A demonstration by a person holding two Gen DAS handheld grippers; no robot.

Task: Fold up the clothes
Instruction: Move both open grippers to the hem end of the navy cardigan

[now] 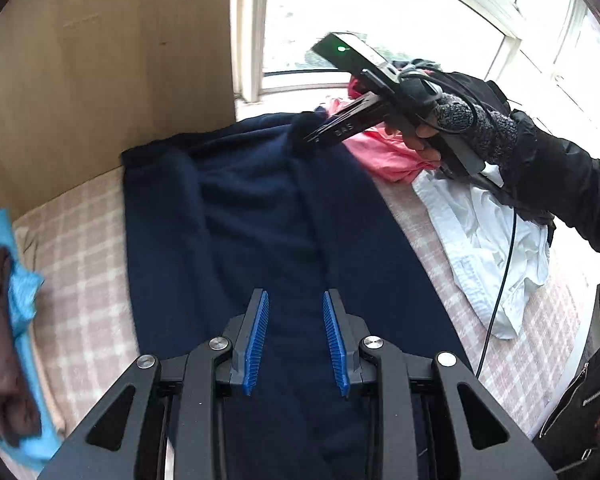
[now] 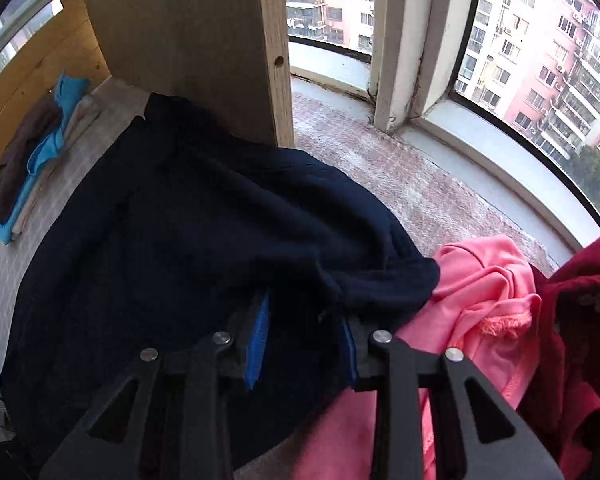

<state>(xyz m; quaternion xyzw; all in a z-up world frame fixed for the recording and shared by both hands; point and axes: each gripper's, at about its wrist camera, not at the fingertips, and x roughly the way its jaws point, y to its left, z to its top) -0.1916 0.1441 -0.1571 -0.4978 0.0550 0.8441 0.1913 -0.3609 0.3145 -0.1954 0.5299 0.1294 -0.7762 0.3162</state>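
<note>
A navy garment (image 1: pixel 260 208) lies spread lengthwise on a pink checked bedcover (image 1: pixel 84 264). My left gripper (image 1: pixel 295 294) hovers over its near part, blue pads (image 1: pixel 256 340) apart, nothing pinched between them. At the garment's far edge my right gripper (image 1: pixel 314 138), held by a gloved hand (image 1: pixel 472 128), pinches a raised fold. In the right wrist view the navy garment (image 2: pixel 204 216) bunches over and between the right gripper's (image 2: pixel 304 304) fingers, hiding their tips.
A pink garment (image 2: pixel 484 280) and a dark red one (image 2: pixel 580 312) lie right of the navy one. A white shirt (image 1: pixel 484 240) and a black cable (image 1: pixel 500 292) are nearby. Folded brown, blue and beige clothes (image 2: pixel 36 160) are stacked left. Wooden panel (image 2: pixel 188 40) and window (image 2: pixel 540 40) stand behind.
</note>
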